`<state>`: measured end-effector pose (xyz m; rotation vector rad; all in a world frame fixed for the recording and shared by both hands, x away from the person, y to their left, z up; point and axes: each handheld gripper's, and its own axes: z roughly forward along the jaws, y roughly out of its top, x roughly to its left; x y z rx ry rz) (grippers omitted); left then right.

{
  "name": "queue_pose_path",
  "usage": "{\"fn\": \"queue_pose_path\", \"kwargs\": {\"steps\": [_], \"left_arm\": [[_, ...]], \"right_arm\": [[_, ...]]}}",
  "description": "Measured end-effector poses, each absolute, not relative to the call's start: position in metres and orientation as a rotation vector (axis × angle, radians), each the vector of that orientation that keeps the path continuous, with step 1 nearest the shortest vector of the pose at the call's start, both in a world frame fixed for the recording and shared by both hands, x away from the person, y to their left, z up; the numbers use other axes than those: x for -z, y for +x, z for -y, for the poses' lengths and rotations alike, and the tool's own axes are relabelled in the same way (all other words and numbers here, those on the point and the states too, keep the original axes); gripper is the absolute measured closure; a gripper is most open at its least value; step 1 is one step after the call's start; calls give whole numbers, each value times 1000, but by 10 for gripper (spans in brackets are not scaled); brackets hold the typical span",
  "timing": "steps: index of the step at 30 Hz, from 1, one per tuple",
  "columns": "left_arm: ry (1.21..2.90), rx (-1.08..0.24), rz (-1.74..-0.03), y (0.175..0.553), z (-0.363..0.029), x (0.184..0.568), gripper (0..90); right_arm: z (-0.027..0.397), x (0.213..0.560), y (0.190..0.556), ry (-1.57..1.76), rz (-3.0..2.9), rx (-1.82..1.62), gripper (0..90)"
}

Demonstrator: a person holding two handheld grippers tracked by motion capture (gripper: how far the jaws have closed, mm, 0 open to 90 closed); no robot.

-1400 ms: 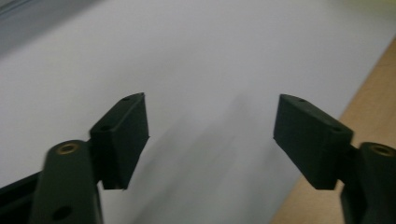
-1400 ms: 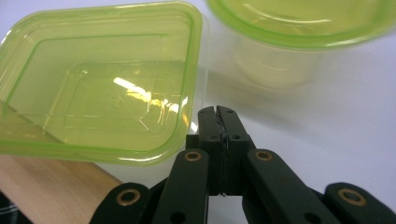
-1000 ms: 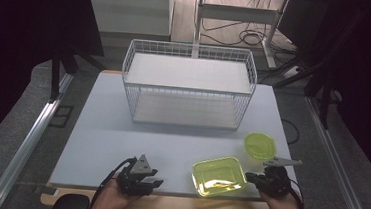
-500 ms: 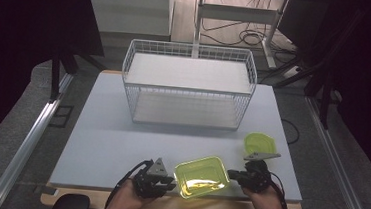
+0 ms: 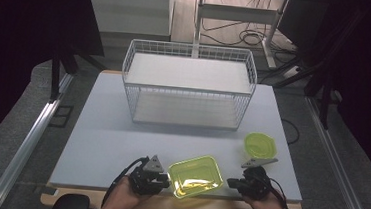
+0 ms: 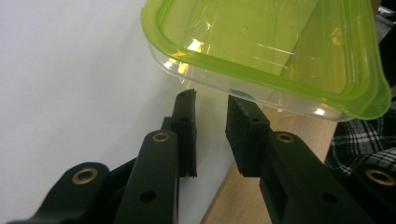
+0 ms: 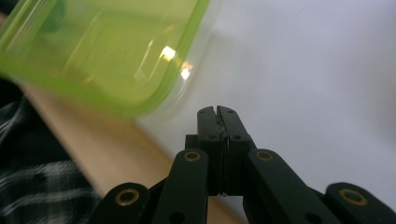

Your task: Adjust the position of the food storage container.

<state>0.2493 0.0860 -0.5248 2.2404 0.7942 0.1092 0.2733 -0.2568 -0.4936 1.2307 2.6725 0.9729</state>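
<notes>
Green see-through plastic is what has moved: the tub [image 5: 196, 176] was sitting right against your right claw [image 5: 231, 182] a second ago, and now it lies between your two claws, with its near side poking a little past the front edge of the table [image 5: 120, 144]. It has slid over to your left claw [image 5: 166, 182], which now has its tips right at the tub's side, just under the thick green rim. In the left gripper view the two black jaws are pulled in close, with just a thin gap between them, and the tub's wall sits right at their tips. You cannot tell from here if they truly pinch that wall or just touch it. Your right claw is pressed tight together with nothing in it, and the tub is a small step away from its tips, off to the side where your other hand is. So it looks like the tub is being passed from one hand to the other, and the right hand has already let it go. If the left claw has a good bite on the wall, you can lift the tub next; if not, it may tip off the table edge. The little round green bowl [image 5: 260, 144] has not moved and sits just beyond your right claw, and the wire basket [image 5: 187, 87] stands far ahead of both claws.
</notes>
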Motion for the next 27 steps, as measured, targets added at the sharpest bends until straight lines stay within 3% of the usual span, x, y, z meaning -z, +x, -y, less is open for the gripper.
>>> {"fn": "queue_pose_path", "kwargs": {"steps": [17, 23, 27], "left_arm": [[2185, -136, -926, 269, -112, 524, 723], [2221, -136, -885, 260, -108, 523, 724], [2200, -173, -920, 259, -118, 520, 729]], "right_arm": [[204, 495, 303, 1093, -2749, -998, 875], [212, 494, 295, 1106, -2753, -1019, 876], [188, 499, 279, 1004, -2835, -1078, 875]]}}
